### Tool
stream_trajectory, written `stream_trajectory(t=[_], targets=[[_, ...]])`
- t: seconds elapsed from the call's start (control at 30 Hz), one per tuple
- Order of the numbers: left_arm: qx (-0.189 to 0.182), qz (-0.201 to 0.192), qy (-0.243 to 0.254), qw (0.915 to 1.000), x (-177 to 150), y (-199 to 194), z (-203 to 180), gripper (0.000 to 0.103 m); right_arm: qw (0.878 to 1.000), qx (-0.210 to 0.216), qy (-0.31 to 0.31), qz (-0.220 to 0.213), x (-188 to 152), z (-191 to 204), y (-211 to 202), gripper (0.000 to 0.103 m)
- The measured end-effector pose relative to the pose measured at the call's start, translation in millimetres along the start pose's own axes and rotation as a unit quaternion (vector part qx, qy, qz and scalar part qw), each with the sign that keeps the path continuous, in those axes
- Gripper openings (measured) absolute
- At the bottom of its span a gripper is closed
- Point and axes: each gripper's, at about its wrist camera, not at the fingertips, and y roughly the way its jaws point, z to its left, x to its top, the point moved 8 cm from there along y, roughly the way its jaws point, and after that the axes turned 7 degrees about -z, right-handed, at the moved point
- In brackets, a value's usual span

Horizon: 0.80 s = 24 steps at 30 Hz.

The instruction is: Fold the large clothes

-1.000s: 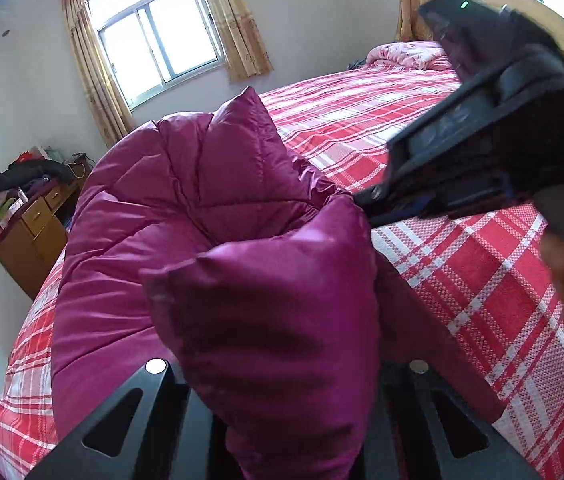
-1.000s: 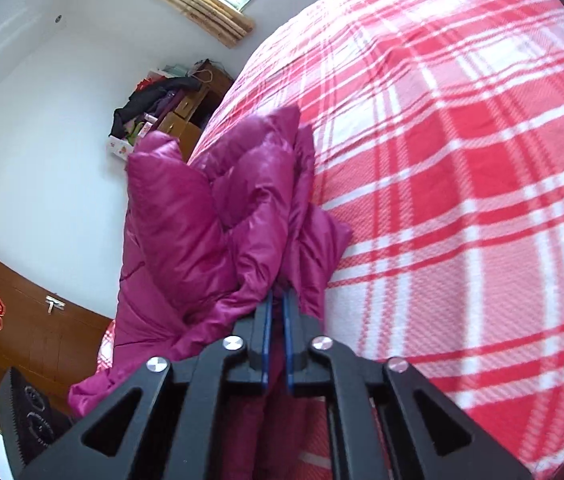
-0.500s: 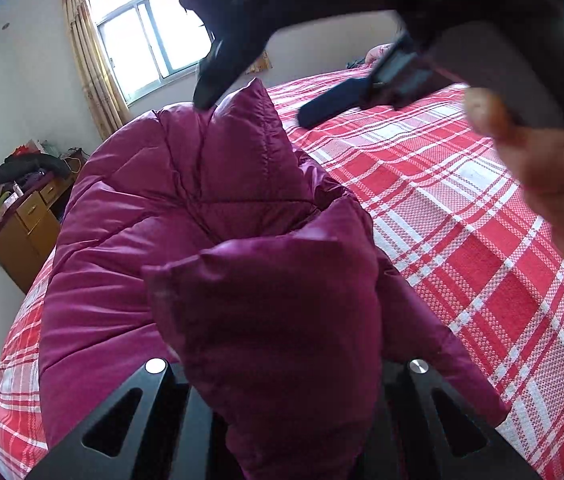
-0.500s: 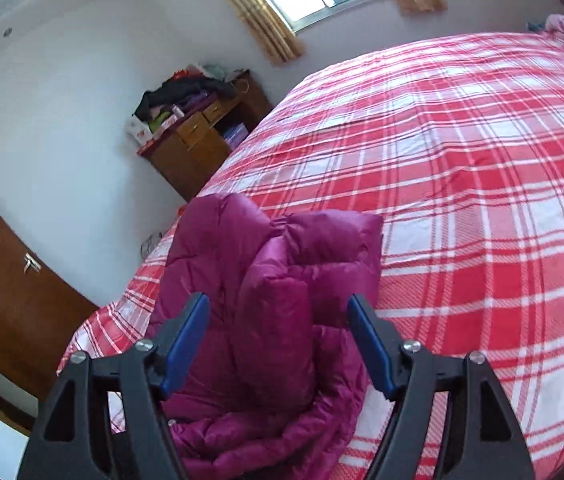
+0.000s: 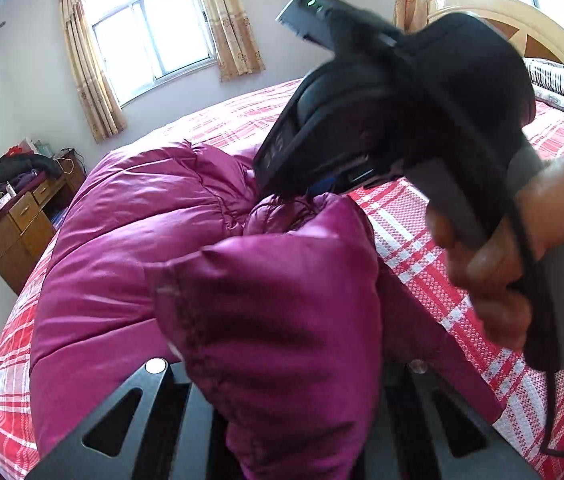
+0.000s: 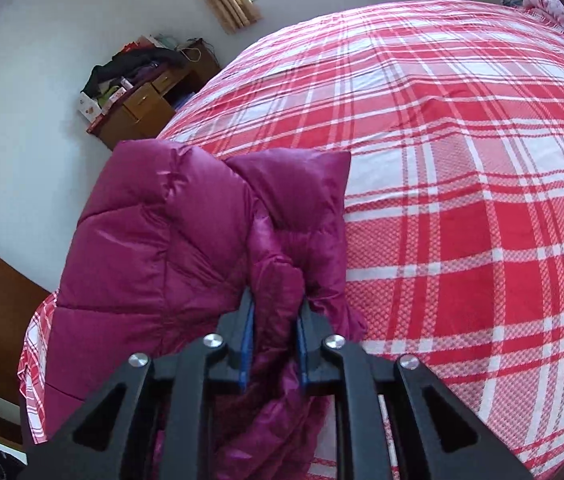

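- Daylight from the window (image 5: 153, 40) fills the room; its panes are blown out to white.
- The light is soft, with weak shadows on the bed cover (image 6: 462, 160).
- The purple jacket (image 6: 153, 240) shows a pale sheen on its quilting.
- Fisheye bending curves walls and plaid lines, and dark vignettes fill the corners.
- In the left wrist view the right gripper (image 5: 322, 190) and right hand (image 5: 530, 240) are smeared with motion blur.

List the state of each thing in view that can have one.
Magenta quilted down jacket: bunched on the bed, gripped at two places.
Right gripper: shut on a jacket fold.
Left gripper: fingertips hidden by jacket fabric, closure unclear.
Red plaid bedspread: spread flat.
Wooden desk: drawers shut, top cluttered.
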Motion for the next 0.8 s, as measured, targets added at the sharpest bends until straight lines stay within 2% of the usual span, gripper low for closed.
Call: stream_trajectory(t=[0.1,0.23,0.33,0.43,0.5,0.63,0.73,0.8], targets=[[0.003,-0.001,0.004,1.0000,-0.3,1.0,-2.1,0.013,1.000,-0.001,0.002,0.001,-2.8,-0.7,2.2,0.017],[0.009,0.000,0.012,0.9999,-2.1,-1.0,-6.4,0.013,1.000,0.021,0.017,0.001,-3.3,-6.5,5.8,0.016],[-0.002,0.010,0.009,0.9999,-1.3,-13.1,-8.5,0.016,0.999,0.028,0.018,0.002,-5.4,-6.7,2.9,0.016],[-0.014,0.025,0.038,0.9988,-1.9,-31.0,-8.4,0.019,0.999,0.030,0.010,0.004,-8.3,-4.4,-0.8,0.016],[-0.027,0.030,0.071,0.9967,-3.7,-47.6,-8.3,0.024,0.999,0.033,0.008,0.003,-9.1,-4.1,-1.4,0.016],[-0.098,0.018,0.096,0.9904,-6.7,-95.0,-7.6,0.031,0.999,0.046,0.016,0.002,-8.6,-6.8,-0.6,0.016],[-0.141,-0.012,0.066,0.9877,6.8,-123.4,9.7,0.032,0.998,0.062,0.026,0.002,-8.7,-10.4,-1.3,0.016],[-0.138,-0.037,0.034,0.9892,24.8,-129.2,31.6,0.033,0.998,0.063,0.022,0.002,-8.9,-9.9,-1.9,0.016]])
